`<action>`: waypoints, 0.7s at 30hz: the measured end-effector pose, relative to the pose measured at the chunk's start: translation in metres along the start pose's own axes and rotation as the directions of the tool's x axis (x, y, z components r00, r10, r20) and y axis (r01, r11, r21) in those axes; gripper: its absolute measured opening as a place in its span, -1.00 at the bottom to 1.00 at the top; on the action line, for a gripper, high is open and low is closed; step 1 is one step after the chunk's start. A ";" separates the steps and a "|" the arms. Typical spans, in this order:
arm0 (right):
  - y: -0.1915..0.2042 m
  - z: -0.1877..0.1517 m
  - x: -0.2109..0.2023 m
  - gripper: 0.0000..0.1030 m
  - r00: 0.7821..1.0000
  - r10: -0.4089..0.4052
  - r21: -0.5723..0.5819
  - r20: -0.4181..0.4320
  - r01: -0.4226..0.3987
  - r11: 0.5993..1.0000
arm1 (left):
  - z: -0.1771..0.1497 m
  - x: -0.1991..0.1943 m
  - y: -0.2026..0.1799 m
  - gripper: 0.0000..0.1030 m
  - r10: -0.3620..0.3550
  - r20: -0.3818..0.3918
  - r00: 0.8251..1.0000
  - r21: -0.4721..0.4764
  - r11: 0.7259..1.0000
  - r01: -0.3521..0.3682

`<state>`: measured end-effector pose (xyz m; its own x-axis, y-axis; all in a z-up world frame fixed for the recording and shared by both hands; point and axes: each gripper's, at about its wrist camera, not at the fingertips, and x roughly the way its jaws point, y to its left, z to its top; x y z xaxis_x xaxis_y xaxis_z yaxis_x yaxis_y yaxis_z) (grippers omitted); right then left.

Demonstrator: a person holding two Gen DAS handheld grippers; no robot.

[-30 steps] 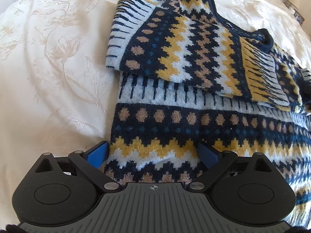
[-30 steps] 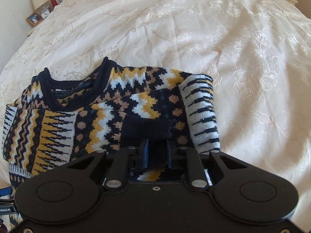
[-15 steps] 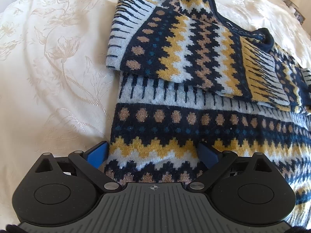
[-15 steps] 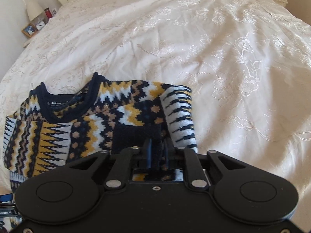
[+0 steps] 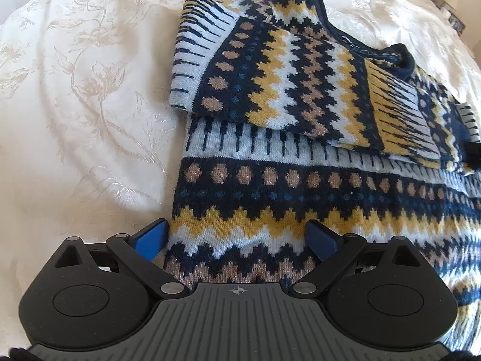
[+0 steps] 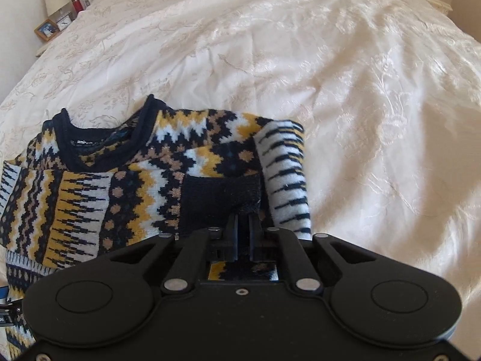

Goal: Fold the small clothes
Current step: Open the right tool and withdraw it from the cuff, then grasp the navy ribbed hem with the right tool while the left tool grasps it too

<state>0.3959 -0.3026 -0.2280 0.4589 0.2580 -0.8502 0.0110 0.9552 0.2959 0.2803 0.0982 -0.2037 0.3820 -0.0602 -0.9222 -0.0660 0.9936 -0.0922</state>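
1. A navy, mustard and white zigzag-patterned knitted jumper (image 5: 300, 186) lies on the cream embroidered bedspread (image 5: 75, 105), one sleeve folded across its chest.
2. The left gripper (image 5: 236, 236) hovers over the hem, jaws wide.
3. The right gripper (image 6: 243, 225) pinches the jumper's dark navy cuff (image 6: 221, 197), jaws narrow.

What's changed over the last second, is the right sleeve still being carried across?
The right gripper stays shut on the dark cuff and has carried it further over the sweater. The left gripper remains open at the hem, unmoved.
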 end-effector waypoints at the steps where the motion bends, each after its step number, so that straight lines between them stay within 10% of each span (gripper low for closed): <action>1: -0.001 -0.001 -0.001 -0.59 1.000 -0.004 0.001 0.005 0.004 1.000 | -0.002 -0.003 0.001 0.88 -0.001 0.001 1.000 0.004 1.000 0.001; 6: -0.002 -0.012 -0.029 0.49 0.994 0.061 -0.008 0.087 -0.061 0.998 | -0.020 -0.025 0.011 0.88 -0.019 0.024 1.000 -0.006 1.000 0.019; 21: -0.004 -0.139 -0.097 0.53 0.979 0.173 -0.113 -0.107 -0.185 0.976 | -0.100 -0.077 0.014 0.89 -0.090 -0.027 0.996 0.051 0.995 0.091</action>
<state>0.2279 -0.3111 -0.2076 0.3558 0.4332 -0.8281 -0.1744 0.9013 0.3965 0.1580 0.1076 -0.1715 0.3617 -0.1519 -0.9198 0.0166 0.9875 -0.1565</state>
